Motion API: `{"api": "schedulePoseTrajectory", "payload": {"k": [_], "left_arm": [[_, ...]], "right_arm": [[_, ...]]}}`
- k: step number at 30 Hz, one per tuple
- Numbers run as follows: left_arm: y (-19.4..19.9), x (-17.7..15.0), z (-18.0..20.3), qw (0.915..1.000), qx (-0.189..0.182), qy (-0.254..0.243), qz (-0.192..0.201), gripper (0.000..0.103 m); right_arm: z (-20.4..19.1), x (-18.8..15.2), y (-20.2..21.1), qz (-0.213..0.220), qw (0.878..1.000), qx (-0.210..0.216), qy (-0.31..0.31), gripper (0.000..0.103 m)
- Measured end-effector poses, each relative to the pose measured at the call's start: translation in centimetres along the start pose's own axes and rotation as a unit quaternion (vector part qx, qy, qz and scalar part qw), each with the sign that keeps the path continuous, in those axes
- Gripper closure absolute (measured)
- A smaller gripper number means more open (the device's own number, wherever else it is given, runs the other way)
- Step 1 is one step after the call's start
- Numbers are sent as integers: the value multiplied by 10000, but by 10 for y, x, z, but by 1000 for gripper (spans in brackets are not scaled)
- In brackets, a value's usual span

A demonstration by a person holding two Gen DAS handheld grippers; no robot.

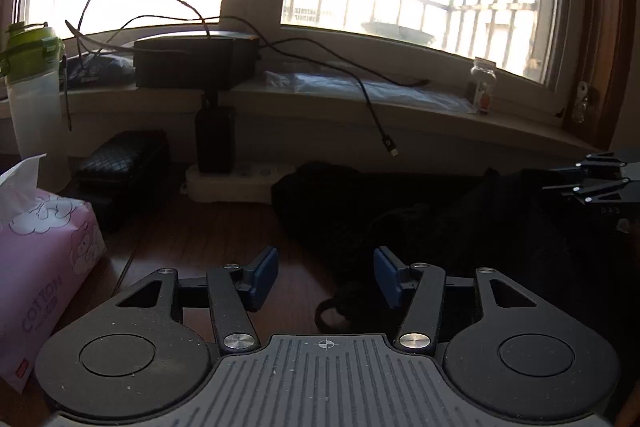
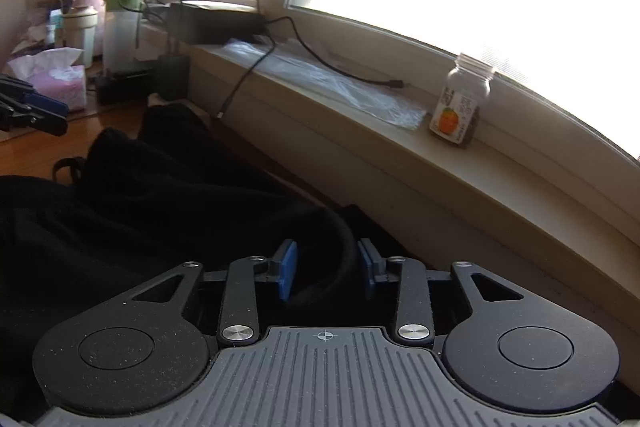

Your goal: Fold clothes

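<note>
A black garment (image 1: 440, 227) lies crumpled on the wooden table (image 1: 208, 239) below the window sill. My left gripper (image 1: 326, 277) is open over the garment's near left edge. Its blue pads (image 1: 264, 277) stand wide apart, with a dark loop of fabric (image 1: 332, 311) lying low between them, untouched. In the right wrist view the garment (image 2: 160, 207) fills the left half. My right gripper (image 2: 327, 271) is open, with a rolled hem (image 2: 348, 247) running between the pads and close to the right one. Each gripper shows at the edge of the other's view: the right gripper (image 1: 592, 183), the left gripper (image 2: 36, 111).
A pink tissue pack (image 1: 44, 255) and a green-lidded bottle (image 1: 32, 87) stand at the left. A black case (image 1: 124, 163), a white power strip (image 1: 236, 183) and dangling cables (image 1: 372, 107) lie at the back. The sill (image 2: 400, 147) holds a small jar (image 2: 460, 103) and a plastic bag (image 2: 360, 95).
</note>
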State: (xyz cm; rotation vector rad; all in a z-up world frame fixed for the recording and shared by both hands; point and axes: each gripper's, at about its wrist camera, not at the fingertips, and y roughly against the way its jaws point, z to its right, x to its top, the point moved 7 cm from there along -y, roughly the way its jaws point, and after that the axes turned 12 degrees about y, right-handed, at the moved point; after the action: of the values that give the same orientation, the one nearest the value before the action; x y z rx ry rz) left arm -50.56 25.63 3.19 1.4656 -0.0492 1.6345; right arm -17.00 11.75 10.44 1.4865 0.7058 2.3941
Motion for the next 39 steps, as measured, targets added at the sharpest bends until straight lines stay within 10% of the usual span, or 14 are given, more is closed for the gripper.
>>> {"api": "schedulePoseTrajectory", "payload": {"k": [11, 14, 27, 39], "left_arm": [[35, -51, 8, 9985, -279, -40, -478, 46], [39, -55, 13, 9970, -442, -42, -628, 45], [32, -71, 25, 9931, -704, 62, -940, 64], [62, -86, 32, 9924, -57, -526, -1112, 90]], "right_arm": [[-122, 21, 18, 250, 9866, 1568, 367, 55], [-150, 20, 14, 105, 9857, 1423, 900, 55], [-138, -5, -3, -111, 9872, 1444, 674, 50], [-136, -13, 4, -21, 9827, 1814, 360, 46]]}}
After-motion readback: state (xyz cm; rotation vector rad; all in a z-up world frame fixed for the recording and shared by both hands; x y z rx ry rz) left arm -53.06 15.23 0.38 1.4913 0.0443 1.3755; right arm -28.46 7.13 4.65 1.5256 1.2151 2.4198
